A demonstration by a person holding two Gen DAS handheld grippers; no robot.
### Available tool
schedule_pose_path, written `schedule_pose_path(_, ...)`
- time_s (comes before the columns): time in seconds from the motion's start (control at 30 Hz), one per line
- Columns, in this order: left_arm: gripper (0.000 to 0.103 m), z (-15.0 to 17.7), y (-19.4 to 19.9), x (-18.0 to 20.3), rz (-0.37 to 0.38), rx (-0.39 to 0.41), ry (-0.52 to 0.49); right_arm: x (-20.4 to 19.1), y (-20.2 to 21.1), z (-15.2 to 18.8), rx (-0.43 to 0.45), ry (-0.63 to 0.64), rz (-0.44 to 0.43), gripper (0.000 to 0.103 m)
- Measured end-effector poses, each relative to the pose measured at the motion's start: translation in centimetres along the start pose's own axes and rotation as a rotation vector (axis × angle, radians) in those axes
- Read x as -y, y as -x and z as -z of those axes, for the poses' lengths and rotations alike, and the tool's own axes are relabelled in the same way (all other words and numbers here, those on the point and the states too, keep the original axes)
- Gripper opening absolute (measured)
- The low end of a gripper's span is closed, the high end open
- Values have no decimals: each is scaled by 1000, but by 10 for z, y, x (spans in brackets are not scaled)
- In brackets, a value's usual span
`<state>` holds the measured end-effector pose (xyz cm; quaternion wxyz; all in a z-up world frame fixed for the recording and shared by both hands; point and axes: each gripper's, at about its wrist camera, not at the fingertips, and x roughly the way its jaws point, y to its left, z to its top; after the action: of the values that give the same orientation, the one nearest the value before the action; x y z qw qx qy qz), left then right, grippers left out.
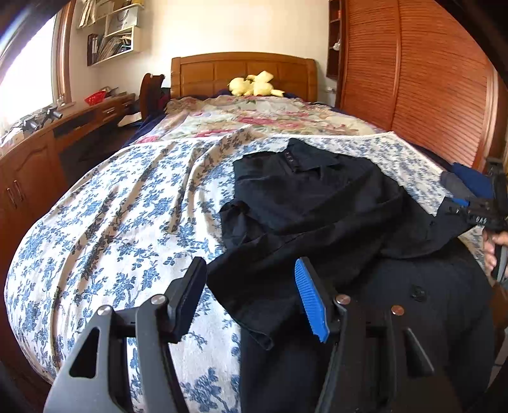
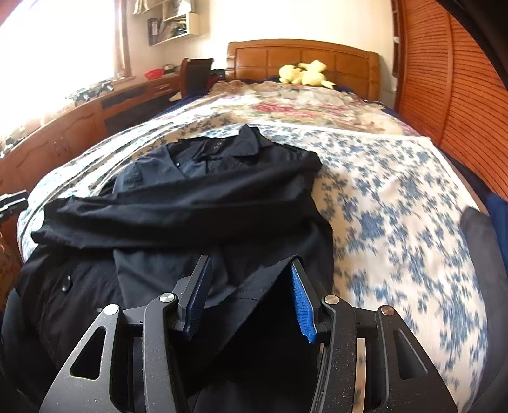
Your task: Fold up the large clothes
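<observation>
Bedroom, daylight. Bright overexposed window (image 2: 63,47) on the left wall, wooden frame. Below it a long brown wooden desk-and-cabinet run (image 1: 35,165), cluttered on top. White wall-mounted shelf (image 1: 117,35) holds books and papers. Cream plaster wall (image 1: 238,28) behind a panelled wooden headboard (image 1: 243,73). Bed covered by a blue-and-white floral blanket (image 1: 120,206); a pink floral quilt (image 1: 254,116) lies further up. Slatted reddish-brown wardrobe doors (image 1: 428,85) on the right.

The garment (image 1: 317,203) lies spread on the near half of the bed (image 1: 111,222), collar toward the far headboard (image 1: 244,74). A soft toy (image 1: 254,84) sits before that headboard. A desk (image 1: 63,127) runs along the left, a wardrobe (image 1: 428,85) along the right.
</observation>
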<state>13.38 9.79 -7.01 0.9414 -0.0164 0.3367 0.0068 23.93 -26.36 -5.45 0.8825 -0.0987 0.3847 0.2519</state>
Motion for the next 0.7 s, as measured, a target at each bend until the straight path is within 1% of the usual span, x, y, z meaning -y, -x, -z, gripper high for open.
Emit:
schedule_pose_path(0.1,57,-2,-14,-2,-9,-33,-3,3,-10,-12,-1,16,-10,49)
schedule_pose_path(0.2,57,-2,-22,-5,-12,-54,-2,6,-20,-21,-39,14,-19,49)
schedule_pose_path(0.27,57,-2,-24,-5,4,-72,4,5,-21,-20,-67,18,-28,49)
schedule_pose_path(0.3,57,-1,-24,-5,8,-76,0,4,-20,-16,-90,17,-34,49)
schedule_pose_path(0.4,57,0,-18,0,10,-67,-44,2,-12,1,-139,10,-11,49)
schedule_pose_path(0.6,57,1,1,3,56,-58,-78,-13,20,43,-192,-13,43,49)
schedule_pose_path(0.7,57,4,12,6,66,-66,-91,-21,36,56,-208,-21,76,49)
